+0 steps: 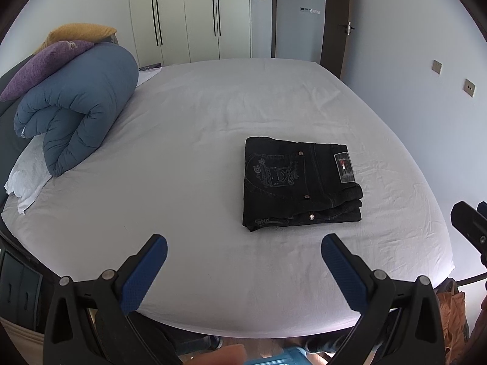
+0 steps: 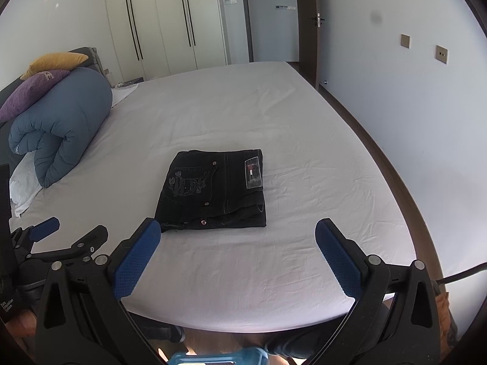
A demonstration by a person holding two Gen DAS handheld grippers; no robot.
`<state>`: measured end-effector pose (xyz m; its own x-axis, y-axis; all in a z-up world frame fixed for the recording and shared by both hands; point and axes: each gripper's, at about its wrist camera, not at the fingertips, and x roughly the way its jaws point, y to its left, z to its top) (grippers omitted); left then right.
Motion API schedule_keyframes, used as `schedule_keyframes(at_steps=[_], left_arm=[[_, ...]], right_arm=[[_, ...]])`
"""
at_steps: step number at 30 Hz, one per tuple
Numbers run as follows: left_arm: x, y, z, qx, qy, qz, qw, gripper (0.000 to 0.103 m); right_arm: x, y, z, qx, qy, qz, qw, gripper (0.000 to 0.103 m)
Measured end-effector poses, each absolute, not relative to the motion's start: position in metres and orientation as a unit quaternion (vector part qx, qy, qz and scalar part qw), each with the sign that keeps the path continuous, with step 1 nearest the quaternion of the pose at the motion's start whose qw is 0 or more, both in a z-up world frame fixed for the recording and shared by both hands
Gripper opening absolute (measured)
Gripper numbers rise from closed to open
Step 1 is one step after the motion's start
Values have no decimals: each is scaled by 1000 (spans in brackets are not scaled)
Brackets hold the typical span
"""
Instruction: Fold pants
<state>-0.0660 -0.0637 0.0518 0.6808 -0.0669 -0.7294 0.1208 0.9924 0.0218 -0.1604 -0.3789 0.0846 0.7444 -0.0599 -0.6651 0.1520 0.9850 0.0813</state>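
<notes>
Black jeans (image 1: 299, 184) lie folded into a compact rectangle on the white bed sheet (image 1: 197, 152), back pocket embroidery and waist label facing up. They also show in the right wrist view (image 2: 213, 190). My left gripper (image 1: 243, 251) is open and empty, held above the near edge of the bed, short of the jeans and to their left. My right gripper (image 2: 237, 237) is open and empty, just in front of the jeans' near edge. The left gripper shows at the left of the right wrist view (image 2: 71, 232).
A rolled blue duvet (image 1: 79, 109) with purple (image 1: 39, 67) and yellow (image 1: 76, 32) pillows sits at the bed's left. White wardrobes (image 1: 188, 15) and a door (image 1: 338, 21) stand behind. A wall runs along the right side.
</notes>
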Motion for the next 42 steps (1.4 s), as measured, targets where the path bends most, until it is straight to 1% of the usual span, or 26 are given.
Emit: schedule_keyframes(at_steps=[42], left_arm=[[-67,-61,38,39,408,-56,910,103]], right_arm=[[-153,-381,69,69,367,-56,926,103]])
